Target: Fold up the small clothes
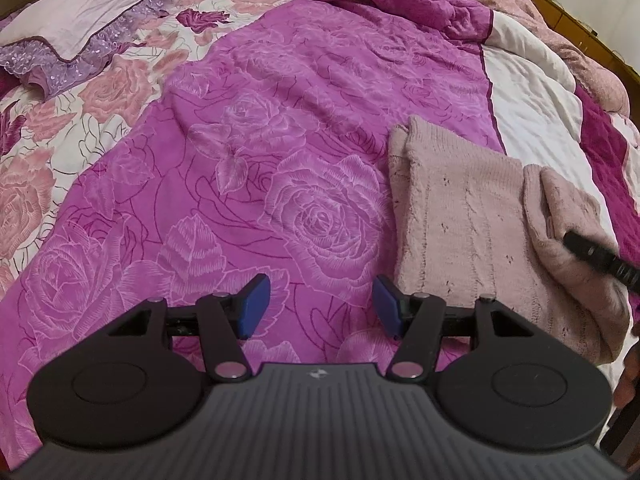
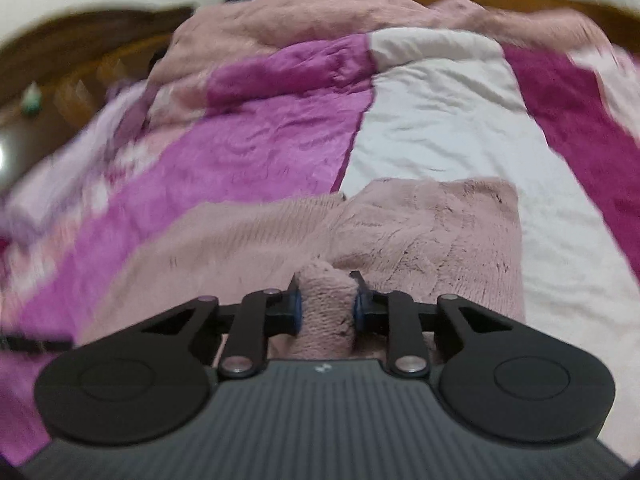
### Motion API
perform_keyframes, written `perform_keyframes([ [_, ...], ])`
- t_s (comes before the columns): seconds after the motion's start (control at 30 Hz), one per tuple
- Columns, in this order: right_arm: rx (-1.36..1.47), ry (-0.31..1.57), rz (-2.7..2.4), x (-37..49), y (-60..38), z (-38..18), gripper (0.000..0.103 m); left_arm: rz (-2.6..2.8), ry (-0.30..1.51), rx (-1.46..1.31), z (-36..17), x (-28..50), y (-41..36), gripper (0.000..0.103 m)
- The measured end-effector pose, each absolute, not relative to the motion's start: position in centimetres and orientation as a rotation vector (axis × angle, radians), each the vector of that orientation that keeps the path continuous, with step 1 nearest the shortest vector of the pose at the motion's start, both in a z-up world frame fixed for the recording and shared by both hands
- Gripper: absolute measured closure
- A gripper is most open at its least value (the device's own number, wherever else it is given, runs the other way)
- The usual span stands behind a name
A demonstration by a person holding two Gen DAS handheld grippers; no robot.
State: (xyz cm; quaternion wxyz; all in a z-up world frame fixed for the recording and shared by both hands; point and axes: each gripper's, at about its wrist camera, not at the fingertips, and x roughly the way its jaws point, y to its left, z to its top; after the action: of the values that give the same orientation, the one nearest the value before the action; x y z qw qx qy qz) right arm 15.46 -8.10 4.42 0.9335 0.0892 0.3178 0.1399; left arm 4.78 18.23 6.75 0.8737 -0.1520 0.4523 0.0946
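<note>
A pale pink knitted garment [image 1: 472, 216] lies folded on the bed, right of the middle in the left wrist view. My left gripper [image 1: 320, 312] hovers open over the magenta bedspread just left of it, nothing between its blue pads. In that view a black finger of the right gripper [image 1: 596, 256] presses into the garment's fluffy right part. In the blurred right wrist view, my right gripper [image 2: 327, 308] is shut on a bunched fold of the pink garment [image 2: 420, 232], which spreads out ahead of it.
The bedspread [image 1: 248, 160] is magenta with a rose print, with a white panel [image 2: 440, 128] to the right. A lilac pillow [image 1: 92, 16] lies at the far left. A heaped pink quilt [image 2: 280, 24] and a wooden headboard [image 2: 80, 44] stand behind.
</note>
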Motion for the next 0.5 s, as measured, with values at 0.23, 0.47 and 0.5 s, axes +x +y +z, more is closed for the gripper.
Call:
perform_keyframes([
  [0.23,0.475,0.523,0.328,15.0,-7.5,8.8,0.079,0.220,0.923,-0.340,7.1,3.9,20.2,0.039],
  [0.47,0.261,0.525,0.555,12.7,0.4,7.7,0.079,0.275,0.910,-0.401,6.8,3.0,22.9,0.039],
  [0.5,0.226,0.577,0.579,12.7,1.6,6.4,0.079,0.273,0.908,-0.400,6.8,2.8,23.0,0.039],
])
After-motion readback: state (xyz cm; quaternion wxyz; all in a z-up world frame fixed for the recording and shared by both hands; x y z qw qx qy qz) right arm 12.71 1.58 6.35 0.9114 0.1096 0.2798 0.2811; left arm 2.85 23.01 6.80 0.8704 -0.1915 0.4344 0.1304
